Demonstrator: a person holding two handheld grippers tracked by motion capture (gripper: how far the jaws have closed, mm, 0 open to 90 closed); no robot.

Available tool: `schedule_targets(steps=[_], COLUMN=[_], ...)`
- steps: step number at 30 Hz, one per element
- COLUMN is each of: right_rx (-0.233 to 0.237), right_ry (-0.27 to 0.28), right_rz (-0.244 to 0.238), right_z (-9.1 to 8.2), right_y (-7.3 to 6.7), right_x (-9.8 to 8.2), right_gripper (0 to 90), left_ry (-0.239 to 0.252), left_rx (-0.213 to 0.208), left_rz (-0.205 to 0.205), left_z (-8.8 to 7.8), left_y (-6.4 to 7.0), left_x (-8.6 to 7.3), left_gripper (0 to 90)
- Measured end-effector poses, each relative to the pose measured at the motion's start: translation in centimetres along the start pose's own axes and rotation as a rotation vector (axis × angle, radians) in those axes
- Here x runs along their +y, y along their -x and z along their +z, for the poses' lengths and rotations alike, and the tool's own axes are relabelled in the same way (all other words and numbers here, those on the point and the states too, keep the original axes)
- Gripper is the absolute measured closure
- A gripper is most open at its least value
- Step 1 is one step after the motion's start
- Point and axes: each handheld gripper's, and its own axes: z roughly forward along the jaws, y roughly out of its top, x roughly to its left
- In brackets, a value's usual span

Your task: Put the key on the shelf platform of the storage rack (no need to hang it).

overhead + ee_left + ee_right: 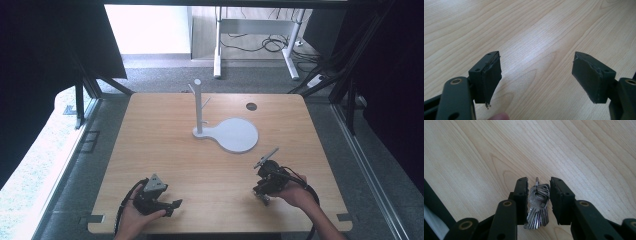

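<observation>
Bunch of keys (pixel 538 205) lying on the wooden table (pixel 574 152), sitting between the right gripper (pixel 538 187) jaws, pads close on either side, contact unclear, left gripper (pixel 536 75) jaws wide apart over bare wood

Soft daylight from the left, dark surroundings, pale glare across the table (pixel 531 57).

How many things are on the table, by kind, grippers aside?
Key bunch: 1, between the right gripper's jaws
White stand with round base: 1
Total: 2
</observation>
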Motion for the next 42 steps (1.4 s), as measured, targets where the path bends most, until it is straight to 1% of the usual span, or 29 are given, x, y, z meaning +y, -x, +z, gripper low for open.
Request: schedule_targets(steps=[6,8,10,11,12,15,19,20,26,27,34,42], right_rx=[0.012,0.014,0.012,0.014,0.014,0.011,0.013,0.01,0.009,0.005,-0.004,-0.016], right_ry=[-0.025,-0.044,-0.046,-0.053,-0.055,-0.082,-0.09,-0.105,-0.123,-0.138,-0.158,-0.176], right_rz=[0.001,0.01,0.004,0.013,0.01,0.016,0.01,0.01,0.003,-0.006,-0.012,-0.027], right_z=[0.4,0.8,0.9,1.0,1.1,1.5,1.8,2.0,2.3,2.5,3.0,3.2], right_y=[-0.1,-0.1,0.0,0.0,0.0,0.1,0.2,0.1,-0.2,-0.3,-0.5,-0.5], right_x=[0.3,0.5,0.5,0.6,0.7,1.1,1.4,1.6,1.9,2.0,2.0,2.1], right_gripper=[72.8,74.9,75.2,75.4,75.8,77.3,78.6,79.6,82.0,83.1,87.3,88.5], left_ry=[0.002,0.004,0.004,0.004,0.004,0.002,0.004,0.006,0.004,0.004,0.001,-0.001], left_rx=[0.005,0.008,0.008,0.009,0.01,0.01,0.009,0.011,0.011,0.012,0.013,0.014], left_rz=[0.0,-0.003,-0.004,-0.004,-0.006,-0.005,-0.006,-0.008,-0.008,-0.009,-0.009,-0.014], left_z=[-0.1,-0.2,-0.2,-0.2,-0.2,-0.1,-0.2,-0.3,-0.3,-0.3,-0.3,-0.2], left_y=[-0.1,-0.1,-0.1,-0.2,-0.2,-0.2,-0.3,-0.3,-0.4,-0.4,-0.5,-0.5], left_x=[0.0,0.0,0.0,0.0,0.0,-0.1,-0.1,-0.1,-0.1,-0.1,-0.1,-0.2], left_gripper=[23.8,23.8,23.8,23.8,23.8,23.8,23.8,23.8,23.8,23.8,23.7,23.6])
